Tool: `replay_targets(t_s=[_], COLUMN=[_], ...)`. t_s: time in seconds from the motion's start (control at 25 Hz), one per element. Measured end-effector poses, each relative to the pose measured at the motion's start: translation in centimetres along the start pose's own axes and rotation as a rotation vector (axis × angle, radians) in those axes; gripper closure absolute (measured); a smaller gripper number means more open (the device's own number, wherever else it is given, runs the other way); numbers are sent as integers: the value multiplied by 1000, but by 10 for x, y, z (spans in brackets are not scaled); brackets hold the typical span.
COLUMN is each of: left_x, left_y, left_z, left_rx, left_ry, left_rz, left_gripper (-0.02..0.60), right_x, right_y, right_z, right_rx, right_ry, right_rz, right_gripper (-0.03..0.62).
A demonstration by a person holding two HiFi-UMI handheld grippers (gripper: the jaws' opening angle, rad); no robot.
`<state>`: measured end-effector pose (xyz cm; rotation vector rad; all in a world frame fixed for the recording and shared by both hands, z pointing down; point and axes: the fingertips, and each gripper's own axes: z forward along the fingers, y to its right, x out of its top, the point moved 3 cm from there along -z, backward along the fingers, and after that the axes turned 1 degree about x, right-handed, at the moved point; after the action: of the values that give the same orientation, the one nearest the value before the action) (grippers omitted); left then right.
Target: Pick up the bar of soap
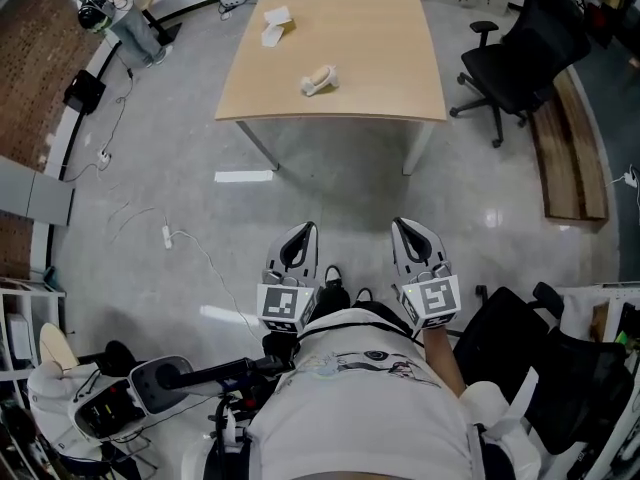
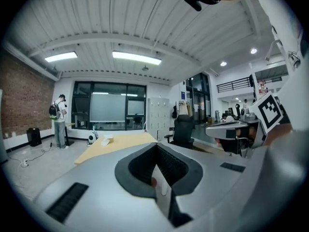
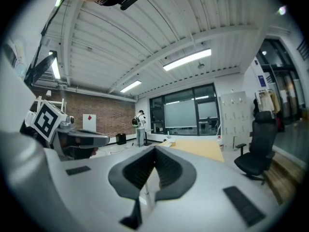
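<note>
A wooden table (image 1: 380, 58) stands well ahead of me across the floor. On it lies a small cream lump (image 1: 319, 80) that looks like the bar of soap, and farther back a white packet beside a small box (image 1: 277, 23). My left gripper (image 1: 302, 232) and right gripper (image 1: 404, 228) are held side by side close to my body, far short of the table. Both point level toward it. The left gripper's (image 2: 155, 148) jaws are shut with nothing between them, and so are the right gripper's (image 3: 155, 151). The table (image 2: 116, 144) shows beyond the left jaws.
A black office chair (image 1: 520, 63) and a wooden bench (image 1: 572, 158) stand right of the table. Cables and a power strip (image 1: 168, 236) lie on the floor at left. A person with a backpack (image 2: 59, 120) stands at the far left. Equipment (image 1: 120, 398) crowds my lower left and a black seat (image 1: 540, 358) my lower right.
</note>
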<state>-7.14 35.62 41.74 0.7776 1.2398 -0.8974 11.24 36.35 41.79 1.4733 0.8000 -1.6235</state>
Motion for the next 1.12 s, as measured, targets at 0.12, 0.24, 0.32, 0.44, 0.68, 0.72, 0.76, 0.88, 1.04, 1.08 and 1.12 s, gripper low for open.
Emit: replay_targets(t_s=[0.12,0.24,0.32,0.44,0.68,0.72,0.76,0.88,1.04,1.08,1.12], left_x=[-3,-5,-6,-3,12,14,15,18,12,10,8], left_y=[-9,-22,-30,-42,-78,-85,-92,-110,-131,-136,-142], left_z=[7,20,34,59,112,119,126,144,159,162,165], left_rx=[12,12,7,-6,-36,-39,-43,-55,-62,-65,-69], left_ry=[-9,-4,2,7,10,8,6,3,-7,-12,-19], left_rz=[-4,-22,-35,-44,-55,-58,-60,-67,-84,-87,-90], left_gripper=[581,581,581,581,581,581,581,581,581,581,581], right_x=[-3,-6,-7,-4,15,18,20,25,23,22,22], right_y=[0,0,1,6,23,25,26,28,27,27,26], right_z=[14,31,44,66,127,138,147,172,199,205,211], right_rx=[13,28,33,25,4,2,0,-1,1,1,1], right_ry=[-16,-35,-45,-54,-47,-46,-47,-52,-71,-76,-80], right_rz=[4,-6,-24,-46,-64,-65,-64,-65,-66,-66,-67], right_gripper=[589,589,589,590,589,589,589,589,589,589,589])
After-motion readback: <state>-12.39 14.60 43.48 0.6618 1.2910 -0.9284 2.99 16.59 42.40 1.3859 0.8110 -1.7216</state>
